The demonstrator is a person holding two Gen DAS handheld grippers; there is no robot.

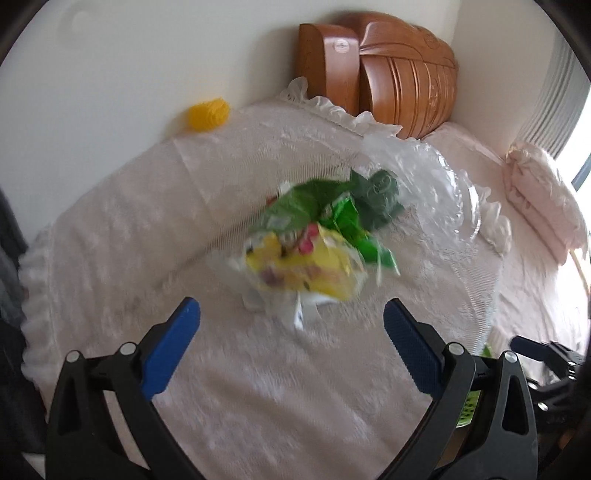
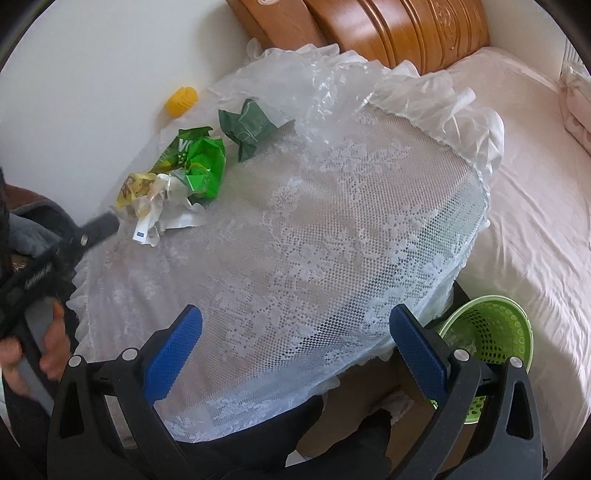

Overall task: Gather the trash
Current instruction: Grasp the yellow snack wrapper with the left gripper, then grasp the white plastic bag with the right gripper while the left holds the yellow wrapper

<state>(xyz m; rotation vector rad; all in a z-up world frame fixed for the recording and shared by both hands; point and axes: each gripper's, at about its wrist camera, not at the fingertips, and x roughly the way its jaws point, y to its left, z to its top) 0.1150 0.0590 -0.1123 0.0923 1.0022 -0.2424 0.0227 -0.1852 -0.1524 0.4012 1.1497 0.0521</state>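
A heap of crumpled wrappers lies on a white lace-covered table: a yellow wrapper with white paper, a bright green wrapper and a dark green one; the heap also shows at the table's far left in the right wrist view. My left gripper is open, just short of the yellow wrapper; one of its fingers reaches the heap. My right gripper is open and empty over the table's near edge. A green perforated bin stands on the floor to its right.
A clear plastic sheet lies at the table's far side. A small yellow object sits by the wall. A wooden headboard and a pink bed are to the right.
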